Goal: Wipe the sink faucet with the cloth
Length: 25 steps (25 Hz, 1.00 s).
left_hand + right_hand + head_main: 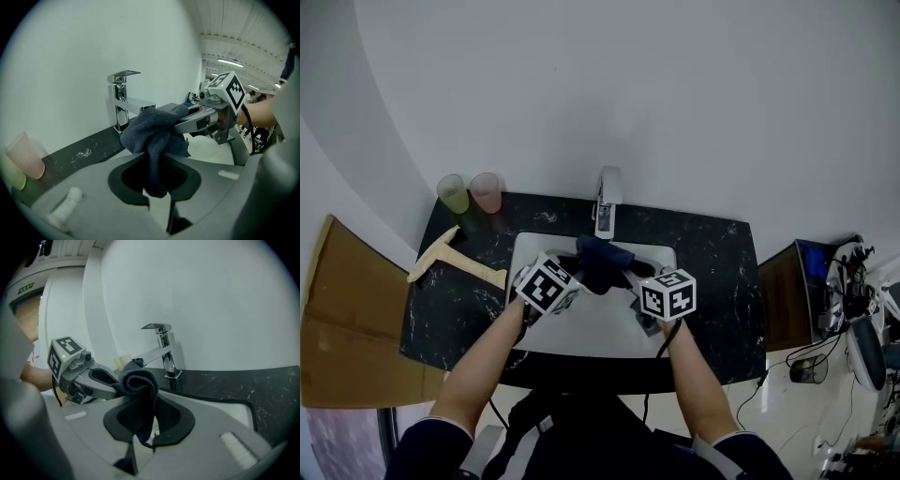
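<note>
Dark blue cloth (pixel 602 262), bunched and drooping, suspended over sink (pixel 581 337) just before chrome faucet (pixel 607 202). Clamped at opposite ends by left tool (pixel 574 265) and right tool (pixel 630 279), both pitched downward, converging.

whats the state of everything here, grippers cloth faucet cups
left gripper: shut on the cloth
right gripper: shut on the cloth
cloth: bunched, held by both grippers over the sink, near the faucet spout
faucet: no water coming out
green cup: upright on the counter
pink cup: upright, beside the green cup
</note>
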Each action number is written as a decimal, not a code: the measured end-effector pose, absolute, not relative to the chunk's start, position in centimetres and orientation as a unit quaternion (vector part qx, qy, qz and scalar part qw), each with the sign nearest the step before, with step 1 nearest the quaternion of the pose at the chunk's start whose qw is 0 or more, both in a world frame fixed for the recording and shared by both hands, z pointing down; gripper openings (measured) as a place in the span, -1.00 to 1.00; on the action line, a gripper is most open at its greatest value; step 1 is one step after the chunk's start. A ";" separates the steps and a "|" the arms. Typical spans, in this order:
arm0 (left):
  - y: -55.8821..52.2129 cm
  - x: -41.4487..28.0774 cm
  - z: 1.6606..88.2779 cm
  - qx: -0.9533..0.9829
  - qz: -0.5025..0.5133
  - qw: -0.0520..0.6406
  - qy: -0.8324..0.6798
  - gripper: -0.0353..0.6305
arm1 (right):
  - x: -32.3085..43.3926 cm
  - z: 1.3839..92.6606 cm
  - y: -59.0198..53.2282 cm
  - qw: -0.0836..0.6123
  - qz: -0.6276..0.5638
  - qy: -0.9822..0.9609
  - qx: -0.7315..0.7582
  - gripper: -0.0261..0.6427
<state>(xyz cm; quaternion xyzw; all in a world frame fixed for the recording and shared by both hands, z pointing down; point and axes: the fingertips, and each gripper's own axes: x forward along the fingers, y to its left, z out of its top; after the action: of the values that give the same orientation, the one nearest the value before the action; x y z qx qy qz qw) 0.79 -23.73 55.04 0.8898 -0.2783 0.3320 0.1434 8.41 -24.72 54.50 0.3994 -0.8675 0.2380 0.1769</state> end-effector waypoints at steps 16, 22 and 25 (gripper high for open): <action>-32.1 1.2 53.5 0.884 0.317 0.119 -0.323 -0.72 | 8.9 53.3 -33.1 0.164 0.230 -0.860 0.426 -0.79; -35.0 1.4 53.7 0.884 0.315 0.120 -0.324 -0.72 | 9.2 53.1 -35.8 0.171 0.222 -0.857 0.431 -0.79; -36.3 1.4 53.6 0.884 0.324 0.111 -0.319 -0.72 | 9.1 53.0 -37.0 0.182 0.212 -0.859 0.429 -0.79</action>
<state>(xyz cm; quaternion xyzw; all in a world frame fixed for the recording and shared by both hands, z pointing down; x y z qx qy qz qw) 1.42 -36.33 53.58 0.8837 -0.3190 0.3238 0.1112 9.11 -36.96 53.05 0.4286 -0.8592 0.2122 0.1820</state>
